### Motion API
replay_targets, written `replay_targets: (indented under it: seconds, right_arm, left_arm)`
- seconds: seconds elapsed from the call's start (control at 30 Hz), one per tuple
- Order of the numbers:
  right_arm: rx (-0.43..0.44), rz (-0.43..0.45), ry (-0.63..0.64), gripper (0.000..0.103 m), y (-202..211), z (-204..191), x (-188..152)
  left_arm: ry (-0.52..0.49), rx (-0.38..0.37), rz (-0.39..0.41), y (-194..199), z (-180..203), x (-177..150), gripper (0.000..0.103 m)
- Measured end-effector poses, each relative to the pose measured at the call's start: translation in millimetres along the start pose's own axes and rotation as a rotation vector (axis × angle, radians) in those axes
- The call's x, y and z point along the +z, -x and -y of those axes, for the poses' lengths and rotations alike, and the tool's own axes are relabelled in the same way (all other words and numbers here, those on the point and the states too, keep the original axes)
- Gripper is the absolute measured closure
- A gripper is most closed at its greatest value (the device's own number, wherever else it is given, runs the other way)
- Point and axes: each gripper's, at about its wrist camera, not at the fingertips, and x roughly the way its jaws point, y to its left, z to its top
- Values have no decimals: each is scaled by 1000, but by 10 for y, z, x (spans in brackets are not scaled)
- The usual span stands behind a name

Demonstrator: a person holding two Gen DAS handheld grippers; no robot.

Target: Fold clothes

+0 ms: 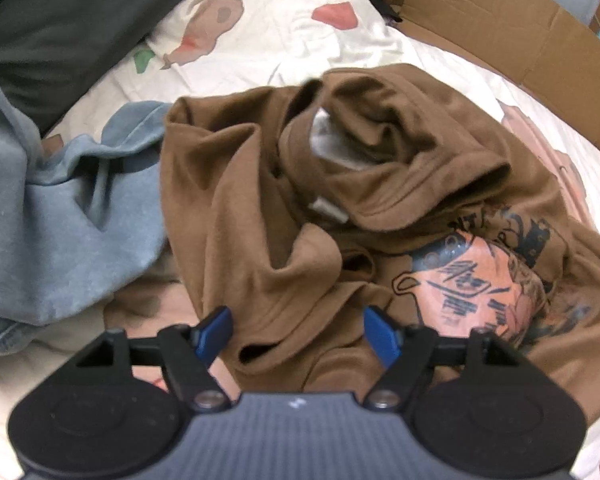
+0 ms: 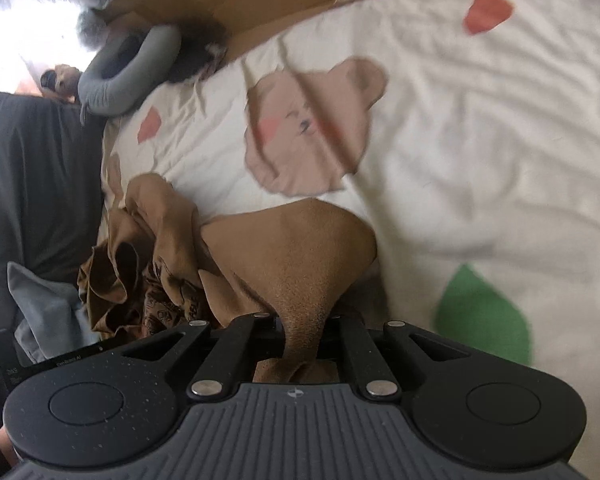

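1. Below the left wrist camera, the left gripper [image 1: 298,334] hangs steeply over a crumpled brown cotton T-shirt [image 1: 300,208], its two blue-padded fingers [image 1: 214,334] spread wide with nothing pressed between them.
2. Between those fingers lies a loose fold of the brown cloth; the pads stand to either side of it, apart from the fabric.
3. Ahead and to the right of this gripper, the shirt's orange and black printed graphic [image 1: 476,284] faces up, creased.
4. Farther ahead, a small white label [image 1: 328,210] shows in the bunched folds.
5. Left of the gripper lies a rumpled pale blue garment [image 1: 52,220], touching the brown shirt's edge.
6. Beneath both clothes is a cream bedsheet with cartoon patches [image 1: 284,36]; at its far right edge stands a sheet of brown cardboard [image 1: 500,20].
7. Under the right wrist camera, the right gripper [image 2: 302,332] is clamped tight on a gathered edge of the same brown T-shirt, which runs up between its black arms.
8. From the grip, the cloth fans out ahead; the rest is heaped ahead and to the left.
9. Ahead of this gripper, the cream sheet shows a pink bear patch [image 2: 308,128], and a green patch [image 2: 484,316] sits to its right.
10. Far ahead to the left rests a grey padded cushion [image 2: 128,76].
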Motion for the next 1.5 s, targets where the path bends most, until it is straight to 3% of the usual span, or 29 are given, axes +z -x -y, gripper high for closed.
replay_targets:
  seconds: [0.33,0.57,0.87,1.0,1.33,1.4,1.5]
  right_arm:
    - [-144,138,-185,102,980,772,-330]
    - [-198,176,-266,102,1302,1017,-732]
    - [-289,220,-398,102,1799,1346,-1136]
    - [-331,222,-452,102,2050,1457,-1374]
    - [-417,109,-536,101,2327,1591,-2055]
    - [-440,61,-523,96,2308,1604,-2131]
    - [-455,57,-503,86,2360,1579,-2141]
  left_arm:
    - [-72,-65,-15,-84,428,-14,25]
    - [-147,-113,-18,-127,702,53,25]
    - [-171,-154,-15,-85,910,128,25]
    - [-186,-166,-8,-78,982,109,25]
    - [-189,-168,1,-59,1005,87,25]
    - [-197,-166,2,-50,1002,91,25]
    - [-202,-155,10,-12,981,116,25]
